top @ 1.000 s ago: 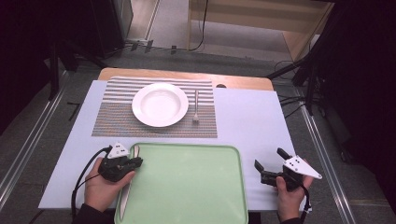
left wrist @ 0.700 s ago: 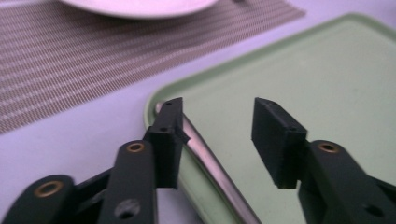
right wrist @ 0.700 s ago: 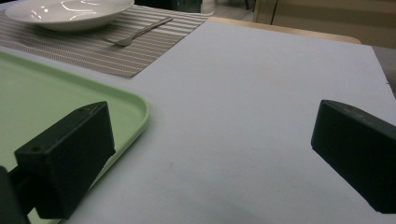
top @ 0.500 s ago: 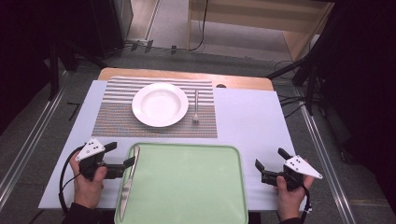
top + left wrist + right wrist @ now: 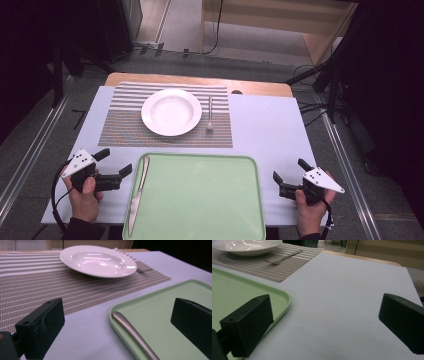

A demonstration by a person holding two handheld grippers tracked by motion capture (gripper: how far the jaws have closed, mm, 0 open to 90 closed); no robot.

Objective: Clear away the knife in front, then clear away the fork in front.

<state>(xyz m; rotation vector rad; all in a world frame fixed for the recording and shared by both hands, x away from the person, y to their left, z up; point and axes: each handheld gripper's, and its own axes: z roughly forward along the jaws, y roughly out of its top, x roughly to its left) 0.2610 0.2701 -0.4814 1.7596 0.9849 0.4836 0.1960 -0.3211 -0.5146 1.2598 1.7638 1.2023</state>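
While open, left claw (image 5: pixel 116 167) — knife (image 5: pixel 137 192) beside (untouched).

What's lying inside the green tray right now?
A single silver table knife lies along the left edge of the pale green plastic tray, handle toward the plate; the remaining tray floor looks bare. The blade's underside is hidden.

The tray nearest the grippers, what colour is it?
The tray is pale green, plain, seen best in the high view.
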